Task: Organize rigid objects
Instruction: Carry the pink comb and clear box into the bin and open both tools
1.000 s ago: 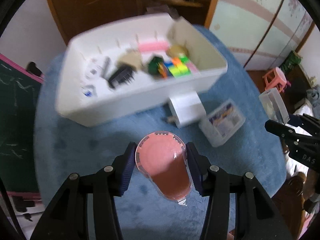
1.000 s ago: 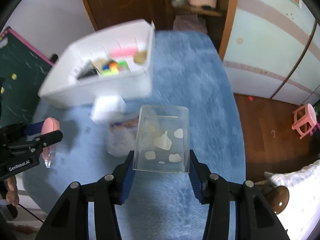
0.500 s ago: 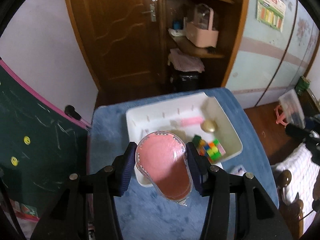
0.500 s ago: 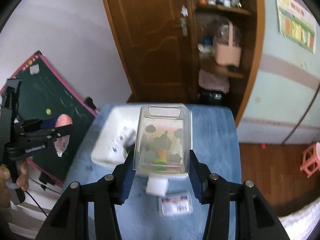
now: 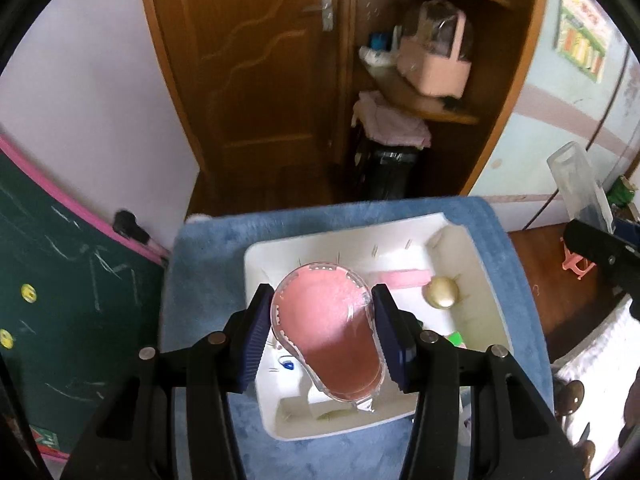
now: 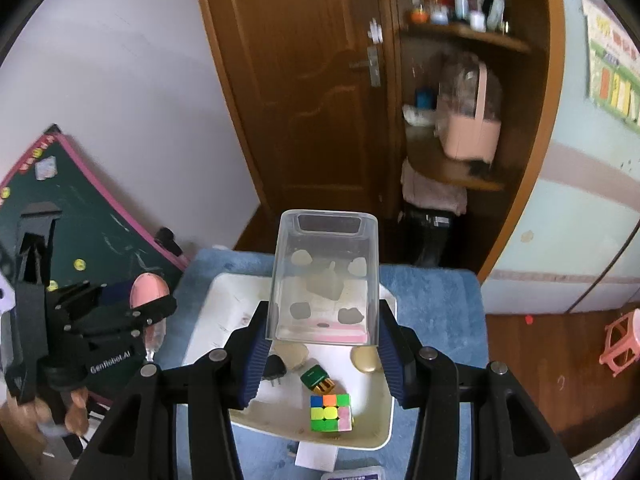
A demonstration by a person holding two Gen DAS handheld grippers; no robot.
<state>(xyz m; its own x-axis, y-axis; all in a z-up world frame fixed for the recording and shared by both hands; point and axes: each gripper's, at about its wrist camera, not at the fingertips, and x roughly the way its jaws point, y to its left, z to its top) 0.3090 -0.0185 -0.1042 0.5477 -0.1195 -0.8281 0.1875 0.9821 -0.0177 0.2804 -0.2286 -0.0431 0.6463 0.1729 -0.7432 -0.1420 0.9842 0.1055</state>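
Pink case [image 5: 326,330] sat clamped in the left gripper [image 5: 325,332] above the white bin [image 6: 200,336] holding a puzzle cube [image 6: 330,412], gold compact [image 5: 441,297] and black plug [image 6: 275,368], while the right gripper [image 6: 323,344] clenched a clear box [image 6: 325,276].

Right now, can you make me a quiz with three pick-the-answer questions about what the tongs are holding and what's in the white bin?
1. Where is the puzzle cube?
A. in the white bin
B. on the shelf
C. in the left tongs

2. What colour is the thing in the left tongs?
A. green
B. pink
C. black

3. What are the right tongs doing?
A. hanging open, empty
B. shut on the puzzle cube
C. shut on a clear box

Answers: 1 A, the cube lies inside the bin's walls. 2 B, a pink packet sits between the pads. 3 C, both pads press the clear box's sides.
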